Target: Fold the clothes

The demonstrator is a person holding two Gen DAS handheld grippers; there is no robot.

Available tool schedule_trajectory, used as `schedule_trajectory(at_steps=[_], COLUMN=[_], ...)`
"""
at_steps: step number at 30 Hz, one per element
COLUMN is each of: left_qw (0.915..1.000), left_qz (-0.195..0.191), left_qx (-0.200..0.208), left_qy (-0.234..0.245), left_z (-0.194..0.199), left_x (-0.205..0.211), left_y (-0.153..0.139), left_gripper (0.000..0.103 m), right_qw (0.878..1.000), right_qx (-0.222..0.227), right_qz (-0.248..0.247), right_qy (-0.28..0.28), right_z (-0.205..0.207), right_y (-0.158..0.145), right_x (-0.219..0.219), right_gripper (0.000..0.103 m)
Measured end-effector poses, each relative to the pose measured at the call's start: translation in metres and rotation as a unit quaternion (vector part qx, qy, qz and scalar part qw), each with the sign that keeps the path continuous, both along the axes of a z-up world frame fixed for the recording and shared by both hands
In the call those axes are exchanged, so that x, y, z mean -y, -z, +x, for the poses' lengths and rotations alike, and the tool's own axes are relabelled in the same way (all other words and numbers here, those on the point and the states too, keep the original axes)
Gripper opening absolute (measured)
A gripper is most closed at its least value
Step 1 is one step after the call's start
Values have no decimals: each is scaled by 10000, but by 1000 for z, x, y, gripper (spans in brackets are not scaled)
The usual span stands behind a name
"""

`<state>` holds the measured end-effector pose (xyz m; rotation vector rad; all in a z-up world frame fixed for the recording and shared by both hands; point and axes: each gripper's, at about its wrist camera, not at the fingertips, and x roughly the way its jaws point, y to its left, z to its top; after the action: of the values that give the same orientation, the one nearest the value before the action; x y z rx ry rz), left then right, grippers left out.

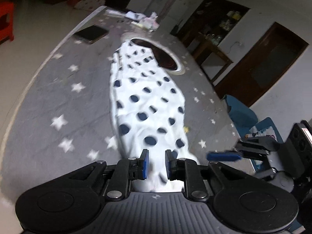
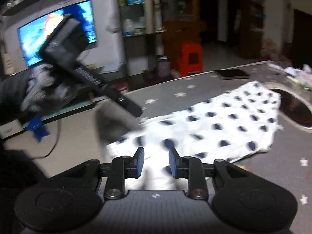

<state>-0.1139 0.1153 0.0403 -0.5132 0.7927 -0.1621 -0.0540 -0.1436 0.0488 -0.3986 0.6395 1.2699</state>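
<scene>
A white garment with dark blue dots (image 1: 148,97) lies as a long strip on the grey star-patterned table cover (image 1: 58,97). My left gripper (image 1: 157,163) hangs over the garment's near end with a narrow gap between its blue pads. White cloth shows in that gap, and I see no pad pressing on it. My right gripper (image 2: 156,161) stands open over the same near end of the garment (image 2: 214,124), cloth below its fingers. In the left wrist view the right gripper (image 1: 230,153) sits just right of the cloth. In the right wrist view a gloved hand (image 2: 41,91) holds the left gripper (image 2: 134,111).
A round metal-rimmed opening (image 1: 176,70) sits in the table under the garment's far end. A black tablet-like slab (image 1: 90,33) and loose papers (image 1: 144,19) lie at the far end. A blue chair (image 1: 243,113), a red stool (image 2: 191,56) and a lit screen (image 2: 29,44) stand around the table.
</scene>
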Motion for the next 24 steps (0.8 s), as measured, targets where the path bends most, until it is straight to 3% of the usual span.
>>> schedule_trajectory(at_steps=[5,12,19,22,24], left_qw=[9998,9997,9998,9997,9995], left_qz=[130,187,126,178,245], left_qx=[148,-134,-95,9,146], left_qy=[81,108,139,146,132], left_z=[31,39,37,39,42], left_x=[14,16,14,15,15], left_y=[16,45,47,38,32], left_gripper=[20,20,20,26,36], right_qw=[9994,9976,9969,9969,9973], right_qx=[-38,-190,-89,-66,-20], right_qz=[-5,-338,-515,-517,-410], right_qy=[355,571,583,586,608], right_z=[23,34,32,34,37], right_y=[23,53,52,46,40], right_x=[-14,-13,-3,-3,-4], right_gripper=[30,30,34,35,35])
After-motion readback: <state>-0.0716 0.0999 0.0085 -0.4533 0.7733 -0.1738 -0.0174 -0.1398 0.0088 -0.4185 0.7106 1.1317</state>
